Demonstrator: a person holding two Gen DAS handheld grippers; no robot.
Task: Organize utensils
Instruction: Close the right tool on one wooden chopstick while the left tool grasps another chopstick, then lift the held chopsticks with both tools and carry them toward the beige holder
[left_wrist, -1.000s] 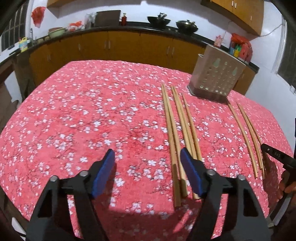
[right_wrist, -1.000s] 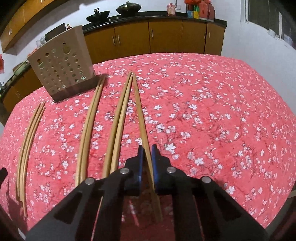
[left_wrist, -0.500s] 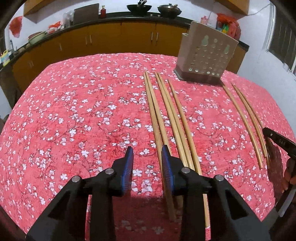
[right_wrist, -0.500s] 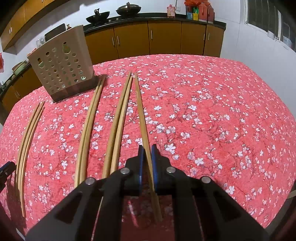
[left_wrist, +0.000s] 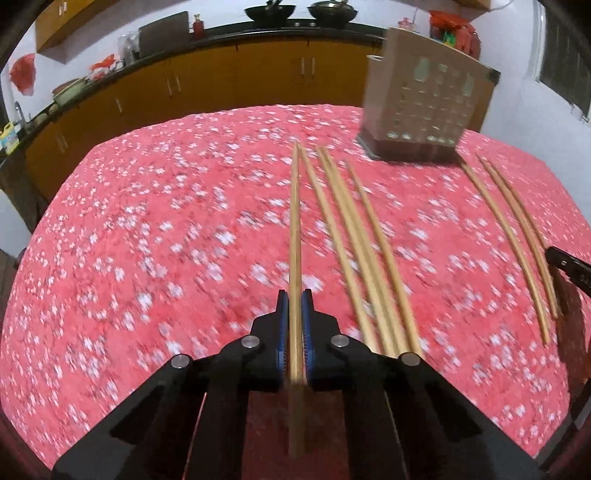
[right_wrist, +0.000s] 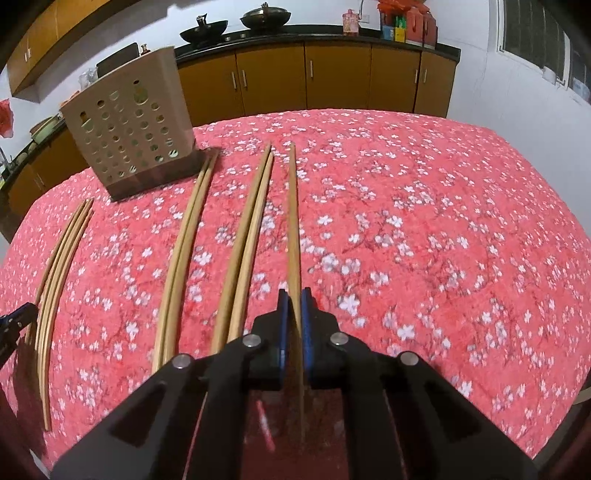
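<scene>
On the left gripper (left_wrist: 294, 306) and right gripper (right_wrist: 294, 304) we see matching builds: matte black angular linkage arms with triangular cut-outs, each carrying round silver pivot screws (left_wrist: 249, 341) in pairs per side. The fingers (right_wrist: 282, 325) bear ribbed blue pads. A black arm (left_wrist: 569, 263) of the right gripper enters the left view's edge.

I see long tan chopsticks (right_wrist: 177, 258) lying flat w/ tips pointing away on my red flowery cloth. My holder box (right_wrist: 129, 129), tan w/ round holes, stands upright behind them.
</scene>
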